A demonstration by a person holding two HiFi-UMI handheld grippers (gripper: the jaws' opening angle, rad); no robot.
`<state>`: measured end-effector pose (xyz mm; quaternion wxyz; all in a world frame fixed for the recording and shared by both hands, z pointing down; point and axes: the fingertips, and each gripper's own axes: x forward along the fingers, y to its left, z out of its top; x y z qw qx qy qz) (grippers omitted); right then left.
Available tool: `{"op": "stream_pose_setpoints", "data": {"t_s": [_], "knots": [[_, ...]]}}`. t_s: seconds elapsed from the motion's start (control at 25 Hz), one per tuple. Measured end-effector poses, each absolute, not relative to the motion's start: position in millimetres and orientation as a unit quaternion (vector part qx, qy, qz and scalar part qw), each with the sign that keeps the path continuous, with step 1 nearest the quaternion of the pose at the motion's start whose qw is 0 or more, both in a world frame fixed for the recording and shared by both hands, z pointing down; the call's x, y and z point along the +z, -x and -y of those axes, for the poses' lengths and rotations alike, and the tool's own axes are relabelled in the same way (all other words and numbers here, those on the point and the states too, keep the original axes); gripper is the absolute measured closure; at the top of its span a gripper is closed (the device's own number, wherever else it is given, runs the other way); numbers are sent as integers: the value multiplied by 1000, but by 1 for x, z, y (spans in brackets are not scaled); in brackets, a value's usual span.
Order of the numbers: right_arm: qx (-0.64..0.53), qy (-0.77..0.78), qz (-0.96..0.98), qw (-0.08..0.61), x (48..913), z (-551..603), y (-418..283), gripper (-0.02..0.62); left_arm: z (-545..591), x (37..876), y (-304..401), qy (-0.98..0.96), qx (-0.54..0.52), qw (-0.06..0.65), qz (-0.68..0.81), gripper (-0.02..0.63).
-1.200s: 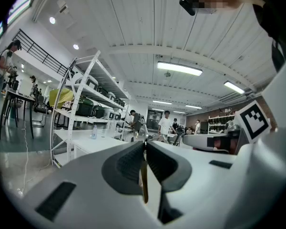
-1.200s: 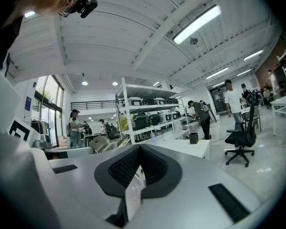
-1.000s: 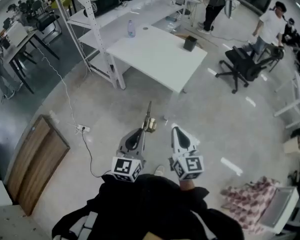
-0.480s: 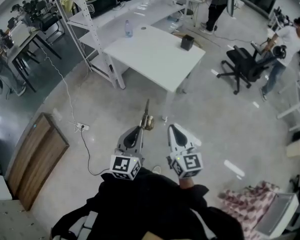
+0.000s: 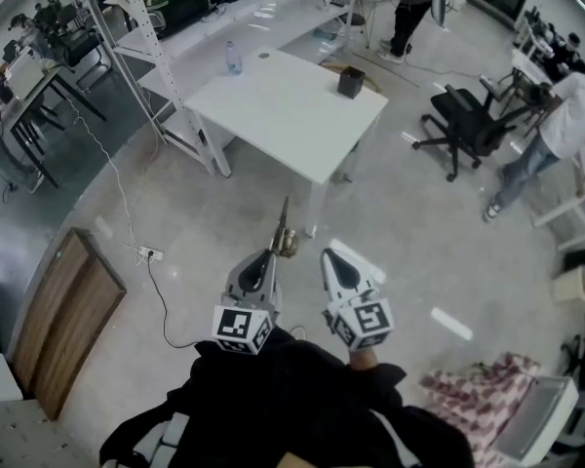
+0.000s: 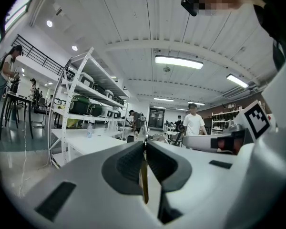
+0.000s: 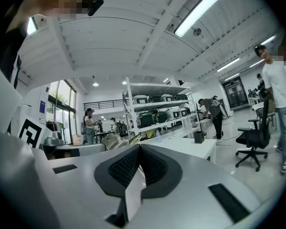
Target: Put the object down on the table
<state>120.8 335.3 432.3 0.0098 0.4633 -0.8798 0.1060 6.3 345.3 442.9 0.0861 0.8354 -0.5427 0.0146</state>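
Object (image 5: pixel 289 244) in left tool (image 5: pixel 272 257), table (image 5: pixel 283 115) well ahead

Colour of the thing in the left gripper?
Brass-gold. The slim object, clamped in the left gripper, shows best in the head view.

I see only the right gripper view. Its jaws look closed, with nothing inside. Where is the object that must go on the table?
Observer: The left gripper has it. Its jaws are shut on a thin brass-coloured tool that points forward.
Operator: Are the grippers over the table?
Observer: No. In the head view the left gripper and the right gripper are above the floor. The white table stands ahead of them.
Operator: Does something lie on the floor on the way?
Observer: A white power strip lies far to the left, not between the grippers and the table.
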Motion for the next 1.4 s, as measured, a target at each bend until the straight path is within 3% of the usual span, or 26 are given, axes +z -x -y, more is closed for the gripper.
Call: {"op": "stream_pose_setpoints", "data": {"t_s": [0.56,1.4], "knots": [[116,-487,865,31,453,-205,-108,595,-207,459,4,-846,10,95,525,584],[128,-539,832,42,437,78,-34,595,93,445,86,-872,40,95,479,584]]}}
